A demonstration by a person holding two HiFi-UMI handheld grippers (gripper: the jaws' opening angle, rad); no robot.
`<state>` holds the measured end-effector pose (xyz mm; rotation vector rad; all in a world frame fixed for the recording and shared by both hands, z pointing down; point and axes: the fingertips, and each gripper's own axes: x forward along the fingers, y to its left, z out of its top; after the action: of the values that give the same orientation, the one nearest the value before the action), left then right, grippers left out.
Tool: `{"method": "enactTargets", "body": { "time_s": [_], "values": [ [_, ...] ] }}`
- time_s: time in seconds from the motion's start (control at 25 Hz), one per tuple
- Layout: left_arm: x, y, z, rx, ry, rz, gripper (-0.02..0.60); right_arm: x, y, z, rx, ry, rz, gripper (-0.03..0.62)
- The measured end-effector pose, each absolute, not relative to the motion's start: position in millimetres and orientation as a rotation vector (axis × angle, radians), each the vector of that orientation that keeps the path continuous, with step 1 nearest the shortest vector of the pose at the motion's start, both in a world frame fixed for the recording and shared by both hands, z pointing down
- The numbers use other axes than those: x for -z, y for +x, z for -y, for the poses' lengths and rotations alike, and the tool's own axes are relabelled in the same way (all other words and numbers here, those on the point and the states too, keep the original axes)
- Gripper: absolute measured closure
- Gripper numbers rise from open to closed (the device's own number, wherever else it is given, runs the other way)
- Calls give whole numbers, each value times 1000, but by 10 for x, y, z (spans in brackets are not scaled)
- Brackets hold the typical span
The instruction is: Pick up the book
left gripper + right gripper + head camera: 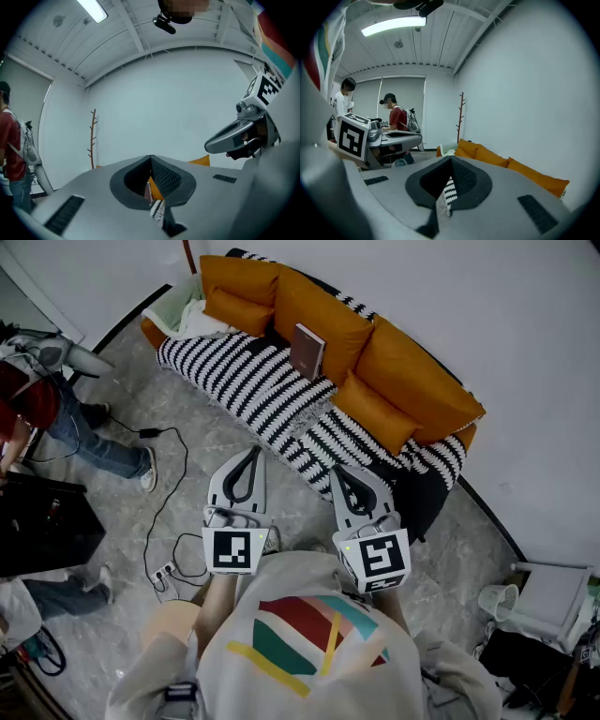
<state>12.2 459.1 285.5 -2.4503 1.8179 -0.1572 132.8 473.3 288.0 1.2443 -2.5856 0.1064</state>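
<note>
- The book [307,351] stands upright on the seat of the sofa [427,390]. Its foot is on the striped blanket [248,381] and its back leans on an orange cushion [323,307]. It is well apart from both tools.
- The step in hand looks like the approach: the book has not been reached or touched.
- To do this well, one tool should be opened before it gets to the book, wide enough to straddle the book's thickness.
- The top edge or the free side edge looks like the easiest place to grip, since the cushion blocks the back.
- The book only leans, so a nudge from a closed tip would probably tip it flat onto the blanket. The tool should close on covers and pages together, then lift the book up and away from the cushion.
- The left tool [251,456] has its jaws closed tip to tip with nothing between them. It is held level and aimed at the sofa.
- The right tool [339,472] is closed and empty too. It sits just beside the left one and tips slightly downward.
- The person holds both tools out in front of the chest, side by side, over the floor short of the sofa.
</note>
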Motion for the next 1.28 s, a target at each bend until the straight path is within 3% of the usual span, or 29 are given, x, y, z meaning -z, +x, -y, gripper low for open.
{"method": "enactTargets", "body": {
  "time_s": [0.84, 1.28],
  "values": [
    [-2875, 442, -4818, 201, -2395, -1869, 578, -2939, 1652, -5040, -185, 1130, 2715, 582],
    [-2830, 1246, -4903, 187, -2440, -1743, 578, -3119, 2232, -5134, -336, 1143, 2751, 582]
  ]
}}
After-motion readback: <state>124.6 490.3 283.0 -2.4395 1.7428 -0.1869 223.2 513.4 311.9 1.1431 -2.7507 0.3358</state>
